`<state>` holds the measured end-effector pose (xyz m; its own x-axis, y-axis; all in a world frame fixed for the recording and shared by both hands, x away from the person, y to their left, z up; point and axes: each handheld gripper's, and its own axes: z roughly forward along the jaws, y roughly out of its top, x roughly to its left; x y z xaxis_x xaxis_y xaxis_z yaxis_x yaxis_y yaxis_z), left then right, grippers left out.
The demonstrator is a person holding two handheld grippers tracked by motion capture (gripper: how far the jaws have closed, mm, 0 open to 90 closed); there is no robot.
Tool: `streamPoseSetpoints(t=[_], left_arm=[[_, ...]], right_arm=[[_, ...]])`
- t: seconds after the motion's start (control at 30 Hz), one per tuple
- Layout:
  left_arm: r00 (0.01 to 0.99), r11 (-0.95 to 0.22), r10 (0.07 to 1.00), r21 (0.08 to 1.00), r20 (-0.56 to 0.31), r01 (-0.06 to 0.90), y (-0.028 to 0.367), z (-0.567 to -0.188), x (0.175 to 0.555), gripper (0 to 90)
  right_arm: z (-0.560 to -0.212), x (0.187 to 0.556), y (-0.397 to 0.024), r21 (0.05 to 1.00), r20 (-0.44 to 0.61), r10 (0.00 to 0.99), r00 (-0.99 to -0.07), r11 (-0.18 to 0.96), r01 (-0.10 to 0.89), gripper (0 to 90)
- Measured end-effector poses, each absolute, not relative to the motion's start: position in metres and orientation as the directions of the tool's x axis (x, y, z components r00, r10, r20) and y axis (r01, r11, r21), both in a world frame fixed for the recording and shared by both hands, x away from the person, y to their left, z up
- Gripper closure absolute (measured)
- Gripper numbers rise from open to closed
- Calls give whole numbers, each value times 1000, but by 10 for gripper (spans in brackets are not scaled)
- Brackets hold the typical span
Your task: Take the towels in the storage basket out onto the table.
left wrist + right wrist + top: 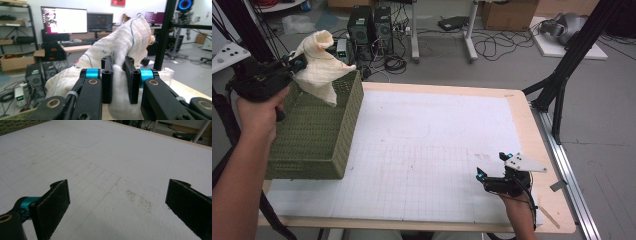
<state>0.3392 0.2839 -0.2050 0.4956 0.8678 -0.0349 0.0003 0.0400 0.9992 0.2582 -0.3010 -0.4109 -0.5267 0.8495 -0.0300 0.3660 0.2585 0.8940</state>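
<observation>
A cream cloth (pixel 319 62) hangs in the air above the green woven basket (pixel 319 135) at the table's left. My left gripper (pixel 297 64) is shut on the cloth, held up over the basket's far left corner. In the left gripper view the two black jaws pinch a fold of the white cloth (pixel 117 50), whose blue stitching shows; the left gripper (pixel 117 68) points level toward the room. My right gripper (pixel 492 165) rests low over the white gridded mat (pixel 427 150) at the front right. Its jaws stand wide apart with nothing between them, as the right gripper view (pixel 117 192) shows.
The mat covers most of a wooden table (pixel 522 115). A rounded outline (pixel 409 130) is drawn on the mat's middle. Black stand legs (pixel 557 95) rise by the table's right edge. Computers (pixel 369 27) and cables lie on the floor behind.
</observation>
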Motion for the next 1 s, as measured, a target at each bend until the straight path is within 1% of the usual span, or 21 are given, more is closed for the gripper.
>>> streamPoseSetpoints(t=[0.43, 0.7, 1.0], left_arm=[[643, 19, 765, 1000, -17, 3, 218, -208, 336, 790], [702, 21, 712, 1000, -19, 6, 187, -217, 334, 790], [772, 29, 635, 999, -38, 26, 153, -236, 329, 790]], right_arm=[[-411, 258, -300, 896, -34, 849, -528, 260, 361, 48], [-410, 258, -301, 898, -37, 848, -529, 261, 354, 48], [-411, 258, -300, 897, -35, 845, -533, 262, 356, 48]])
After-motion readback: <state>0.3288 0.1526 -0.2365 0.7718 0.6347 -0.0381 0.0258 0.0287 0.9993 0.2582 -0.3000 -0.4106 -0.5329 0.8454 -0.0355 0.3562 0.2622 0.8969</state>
